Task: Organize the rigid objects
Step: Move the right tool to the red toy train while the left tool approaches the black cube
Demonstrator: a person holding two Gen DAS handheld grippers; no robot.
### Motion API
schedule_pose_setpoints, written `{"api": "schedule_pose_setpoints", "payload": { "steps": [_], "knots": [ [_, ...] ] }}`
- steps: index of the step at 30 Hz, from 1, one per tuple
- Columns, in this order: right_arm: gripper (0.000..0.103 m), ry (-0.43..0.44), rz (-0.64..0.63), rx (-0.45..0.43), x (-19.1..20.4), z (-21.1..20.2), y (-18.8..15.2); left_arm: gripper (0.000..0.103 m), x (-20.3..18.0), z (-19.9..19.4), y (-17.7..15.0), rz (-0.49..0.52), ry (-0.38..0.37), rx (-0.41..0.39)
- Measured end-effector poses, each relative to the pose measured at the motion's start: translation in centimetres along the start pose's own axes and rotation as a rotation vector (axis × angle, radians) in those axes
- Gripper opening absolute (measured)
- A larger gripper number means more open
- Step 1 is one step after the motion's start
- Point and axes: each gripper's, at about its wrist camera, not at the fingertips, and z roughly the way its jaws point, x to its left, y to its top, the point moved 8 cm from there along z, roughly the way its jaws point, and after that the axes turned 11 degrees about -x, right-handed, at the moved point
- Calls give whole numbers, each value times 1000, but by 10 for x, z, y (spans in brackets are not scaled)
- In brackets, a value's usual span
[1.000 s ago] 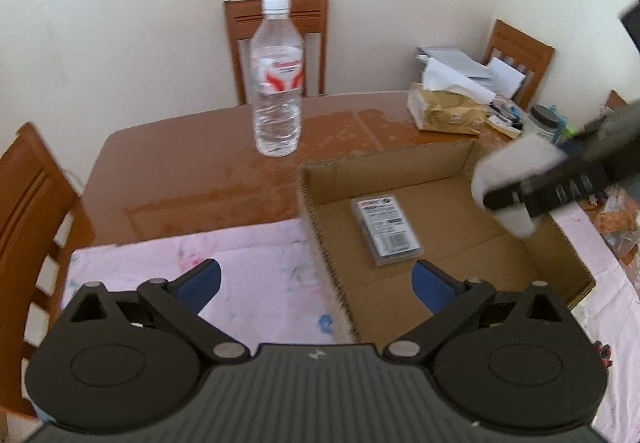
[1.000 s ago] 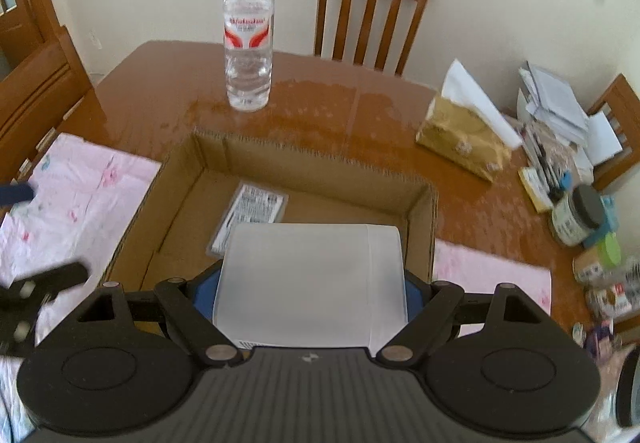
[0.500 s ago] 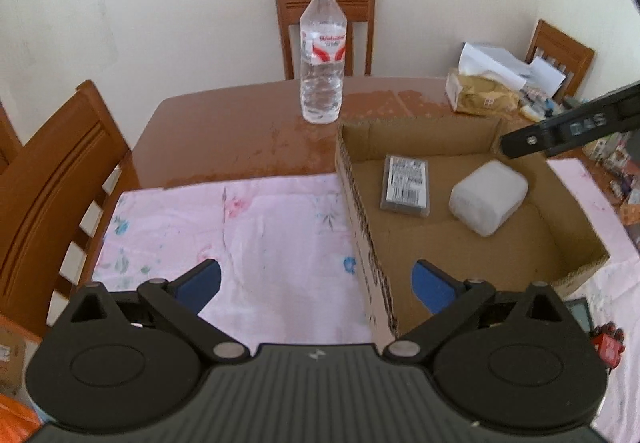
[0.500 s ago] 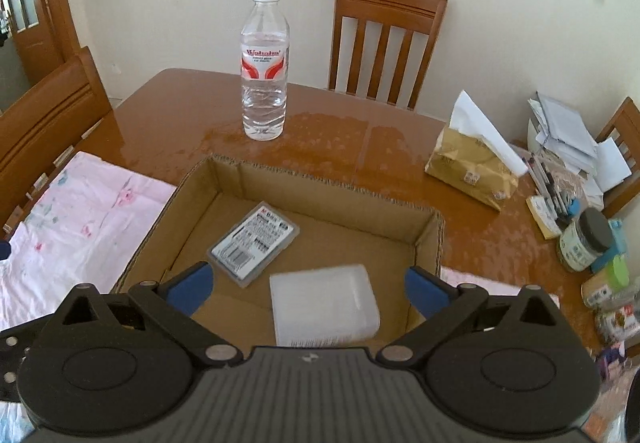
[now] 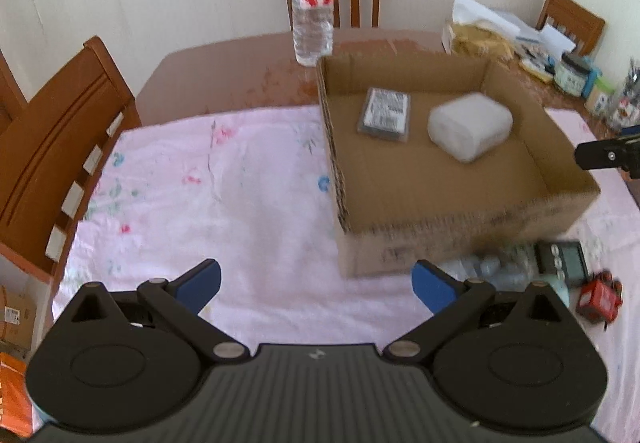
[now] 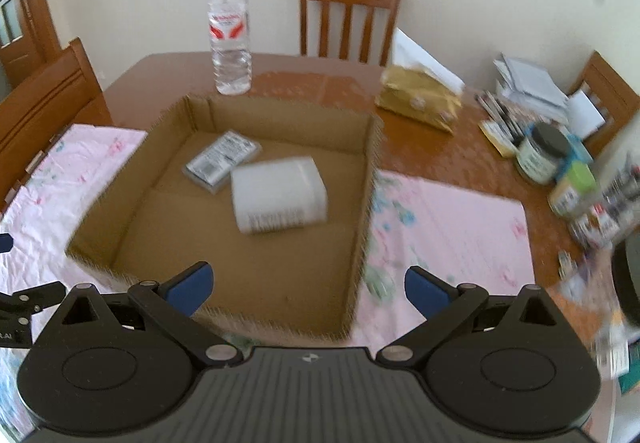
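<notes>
An open cardboard box [image 5: 464, 239] [image 6: 364, 203] sits on a pink cloth. Inside it lie a white plastic box [image 5: 470, 129] [image 6: 280, 199] and a flat grey packet with a label [image 5: 385, 114] [image 6: 221, 161], side by side. My left gripper [image 5: 316, 285] is open and empty, above the cloth at the box's near left corner. My right gripper [image 6: 306, 289] is open and empty, above the box's near edge. The right gripper's tip shows in the left wrist view [image 5: 604, 157] beside the box's right wall.
A water bottle [image 5: 312, 3] [image 6: 230, 31] stands behind the box. A tissue pack [image 6: 420, 99], jars [image 6: 540, 153] and papers crowd the right side. A small grey device [image 5: 562, 257] and a red object [image 5: 600, 297] lie before the box. Wooden chairs [image 5: 52, 147] surround the table.
My right gripper opened and let the white box drop into the cardboard box, then drew back. My left gripper also pulled back toward me and left.
</notes>
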Motion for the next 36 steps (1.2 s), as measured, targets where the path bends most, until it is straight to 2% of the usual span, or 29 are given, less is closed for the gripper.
{"api": "schedule_pose_setpoints", "payload": {
  "steps": [10,16,24,30,36],
  "knots": [
    [103,-24,63,80,-17,-4,-53,101,-13,0,-58,-28,-31,136],
    [103,-22,86,99,-16,-5,-63,101,-20,10,-68,-47,-37,173],
    [103,-54,100,155,-22,-4,-86,103,-16,21,-76,-149,-78,184],
    [103,-95,133,194,-25,7,-107,103,-10,14,-75,-80,-53,181],
    [103,-149,101,229,-31,7,-129,102,4,6,-73,-30,-23,180]
  ]
}}
